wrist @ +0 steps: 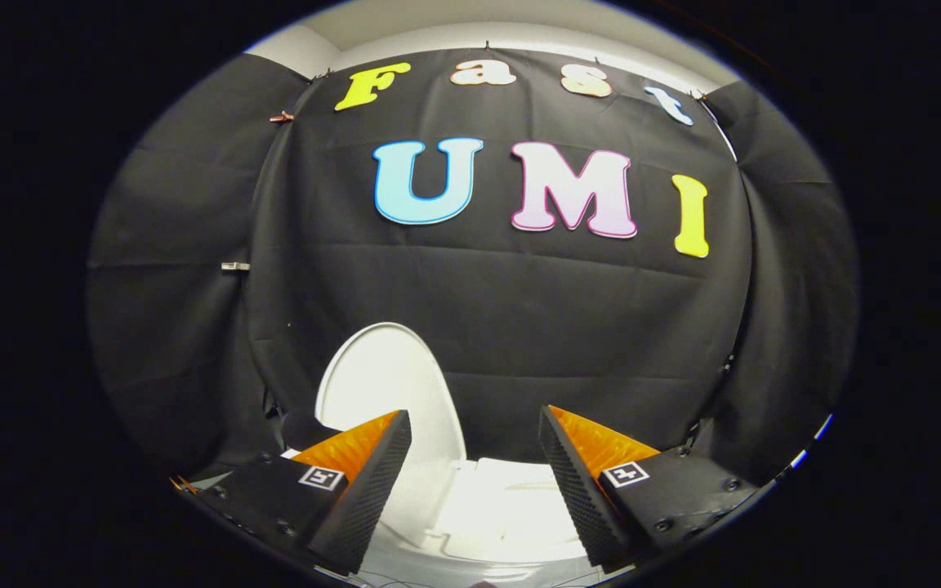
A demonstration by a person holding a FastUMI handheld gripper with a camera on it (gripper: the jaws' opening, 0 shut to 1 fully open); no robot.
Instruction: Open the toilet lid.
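Observation:
The white toilet lid (389,384) stands raised, upright and leaning back toward the black cloth wall, just beyond my left finger. Below it, between and under the fingers, lies the white toilet top (503,506) with its seat area. My gripper (474,425) is open, its two fingers spread wide with nothing between them. The left finger's tip overlaps the lid's lower right part in the view; I cannot tell if it touches.
Black cloth (519,310) hangs close behind the toilet and wraps around both sides. A small clip (234,266) sits on the cloth at the left seam.

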